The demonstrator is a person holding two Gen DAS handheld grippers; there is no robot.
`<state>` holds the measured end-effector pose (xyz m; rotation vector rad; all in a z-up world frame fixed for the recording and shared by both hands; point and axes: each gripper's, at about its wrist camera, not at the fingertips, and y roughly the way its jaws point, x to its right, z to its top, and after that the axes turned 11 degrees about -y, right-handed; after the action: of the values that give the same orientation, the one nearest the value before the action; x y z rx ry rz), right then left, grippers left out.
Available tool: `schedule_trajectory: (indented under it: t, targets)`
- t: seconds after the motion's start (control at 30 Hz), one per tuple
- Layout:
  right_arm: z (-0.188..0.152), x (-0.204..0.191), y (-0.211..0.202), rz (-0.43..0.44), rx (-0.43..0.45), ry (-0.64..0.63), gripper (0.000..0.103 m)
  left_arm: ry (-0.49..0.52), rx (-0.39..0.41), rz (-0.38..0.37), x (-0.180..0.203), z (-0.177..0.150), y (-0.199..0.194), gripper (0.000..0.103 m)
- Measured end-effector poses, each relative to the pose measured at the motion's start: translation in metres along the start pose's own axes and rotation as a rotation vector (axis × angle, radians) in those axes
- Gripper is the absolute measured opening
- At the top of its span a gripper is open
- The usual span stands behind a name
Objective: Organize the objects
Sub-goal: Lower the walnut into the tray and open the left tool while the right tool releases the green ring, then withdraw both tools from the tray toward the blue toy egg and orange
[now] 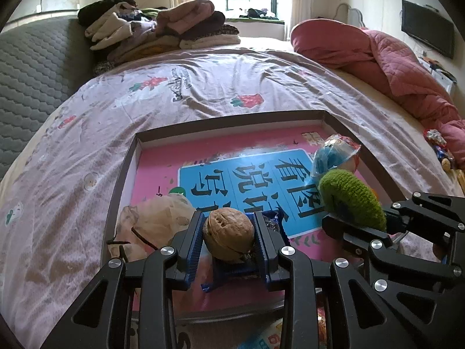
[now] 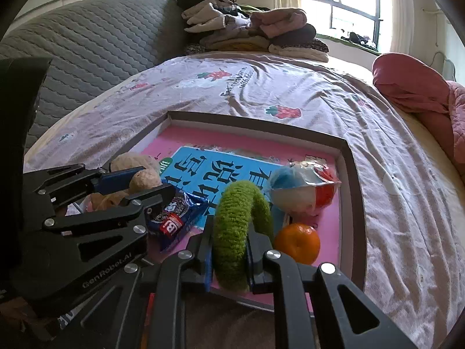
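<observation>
Over the tray's near left corner, your left gripper has its jaws clamped on a walnut; lower it and release beside the beige pouch; to the right, your right gripper pinches a green knitted ring above the pink floor, beside the orange; set it down likewise.

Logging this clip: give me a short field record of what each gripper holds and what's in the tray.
setting: tray on a bed
left gripper: shut on walnut, above the tray
right gripper: shut on green ring, at the tray's near edge
in tray: book, snack pack, orange, wrapped ball, beige bag
</observation>
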<state>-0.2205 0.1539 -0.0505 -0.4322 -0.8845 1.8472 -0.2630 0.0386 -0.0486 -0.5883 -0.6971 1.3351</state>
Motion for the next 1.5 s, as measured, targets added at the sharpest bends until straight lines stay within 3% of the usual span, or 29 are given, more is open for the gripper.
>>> schedule_trajectory:
  t: [0.17, 0.37, 0.73, 1.5]
  targets:
    - [-0.005, -0.002, -0.003, -0.016, -0.017, -0.011, 0.033, -0.001, 0.000, 0.004, -0.001, -0.001, -0.004, 0.039]
    - [-0.008, 0.001, -0.010, -0.028, -0.022, -0.003, 0.040, 0.001, 0.000, 0.008, 0.000, -0.004, -0.010, 0.051]
    - [-0.005, 0.006, -0.024, -0.037, -0.010, 0.009, 0.044, -0.006, 0.007, 0.018, -0.003, -0.001, -0.023, 0.060]
    - [0.020, 0.021, -0.063, -0.088, 0.055, 0.018, 0.045, -0.012, 0.066, 0.024, 0.000, 0.014, -0.065, 0.061]
